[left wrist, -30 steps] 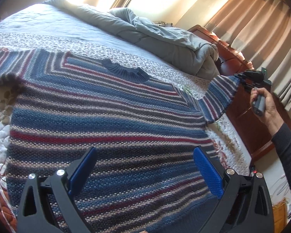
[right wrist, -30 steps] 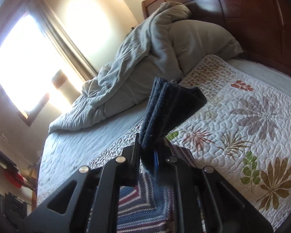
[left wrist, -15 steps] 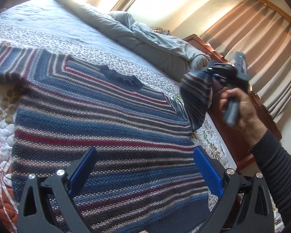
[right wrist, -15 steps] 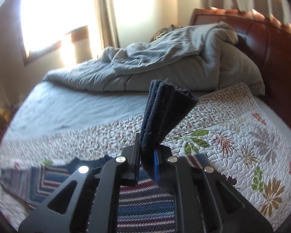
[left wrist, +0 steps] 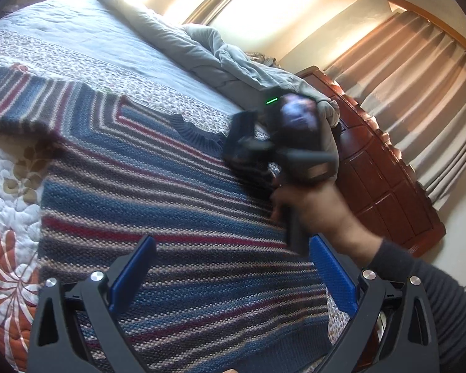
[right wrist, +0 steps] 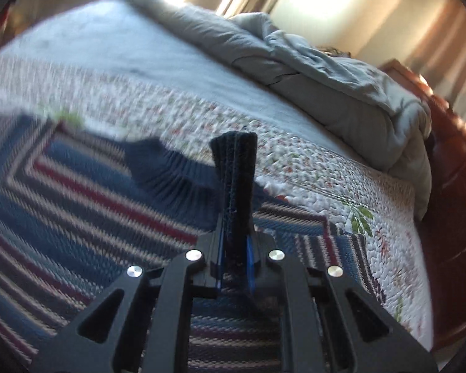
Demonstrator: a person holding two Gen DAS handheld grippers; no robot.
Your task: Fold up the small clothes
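Sweater [left wrist: 177,217] lies spread flat, front up, across the quilted bedspread [left wrist: 12,186], its striped body filling the near part of the bed and its navy collar [right wrist: 171,174] toward the crumpled grey duvet [right wrist: 326,77]. Folding has only begun, in my judgement: the right gripper [right wrist: 236,242] has its jaws pinched narrow on the dark ribbed cuff [right wrist: 236,168] of one sleeve, which stands up between the pads, and the left-wrist view shows that gripper, in the person's hand [left wrist: 310,205], low over the sweater's shoulder near the collar, so this sleeve is being laid inward over the chest. The other sleeve [left wrist: 18,99] is stretched straight out to the far side, unfolded. The left gripper [left wrist: 233,276] hangs above the hem area with its blue pads wide apart and nothing between them. Left to do, as far as can be judged: set down and release this sleeve, bring in the other one, then fold the body over itself
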